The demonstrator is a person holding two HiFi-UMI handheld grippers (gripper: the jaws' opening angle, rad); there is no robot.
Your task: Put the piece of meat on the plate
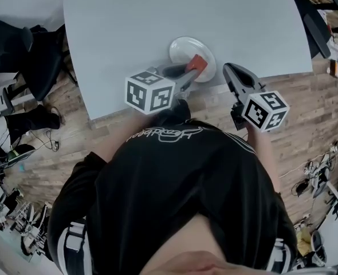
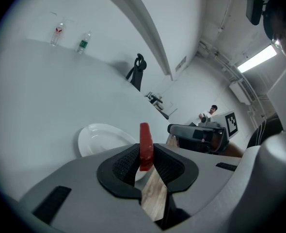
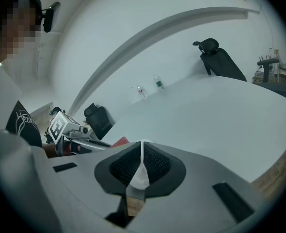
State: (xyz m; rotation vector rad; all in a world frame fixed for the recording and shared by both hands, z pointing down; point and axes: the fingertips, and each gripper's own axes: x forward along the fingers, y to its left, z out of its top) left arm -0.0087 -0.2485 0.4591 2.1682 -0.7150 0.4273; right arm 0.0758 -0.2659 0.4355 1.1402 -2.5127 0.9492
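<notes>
the left gripper (image 1: 192,72) clamps the red piece of meat (image 1: 198,63) above the near edge of the plate (image 1: 183,46), with the right gripper (image 1: 228,69), jaws closed and empty, just right of it.

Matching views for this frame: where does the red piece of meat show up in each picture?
Head view: the piece of meat is just above centre, by the plate.
Left gripper view: lower centre, clamped upright between the jaws.
Right gripper view: a red sliver left of centre, beyond the jaws.
Shared landmark: the table.
</notes>
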